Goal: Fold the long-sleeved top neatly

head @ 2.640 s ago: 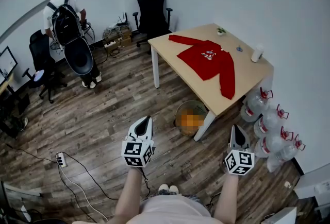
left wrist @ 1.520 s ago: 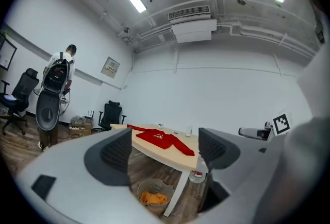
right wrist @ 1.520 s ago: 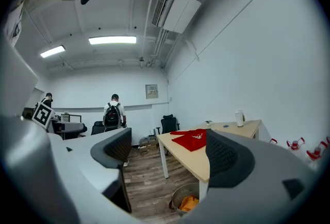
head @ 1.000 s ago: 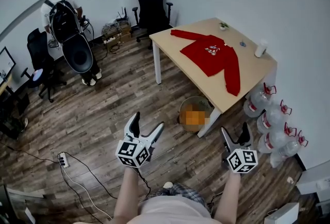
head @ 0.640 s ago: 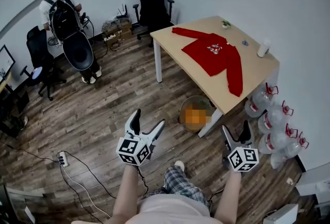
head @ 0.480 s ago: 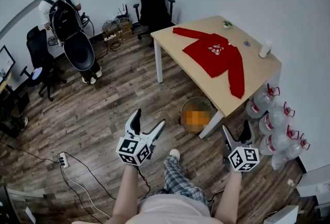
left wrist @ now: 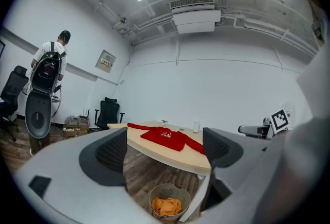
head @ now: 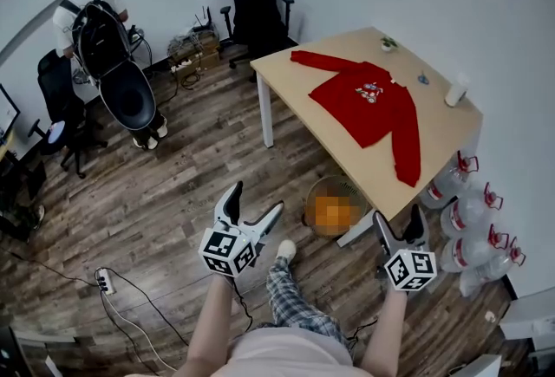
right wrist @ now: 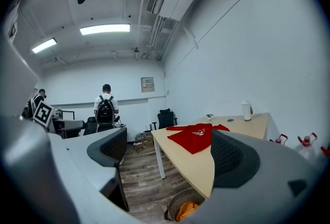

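Left gripper (head: 257, 198) and right gripper (head: 397, 217) — fingers spread (empty); top (head: 368, 104) flat on table (head: 444, 122).

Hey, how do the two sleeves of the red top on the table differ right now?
The far sleeve stretches out sideways toward the table corner by the black chair. The near sleeve angles down beside the body, toward the person. The far sleeve stops short of that corner, while the near sleeve runs past the hem to about the table's near edge. Both lie flat and unfolded.
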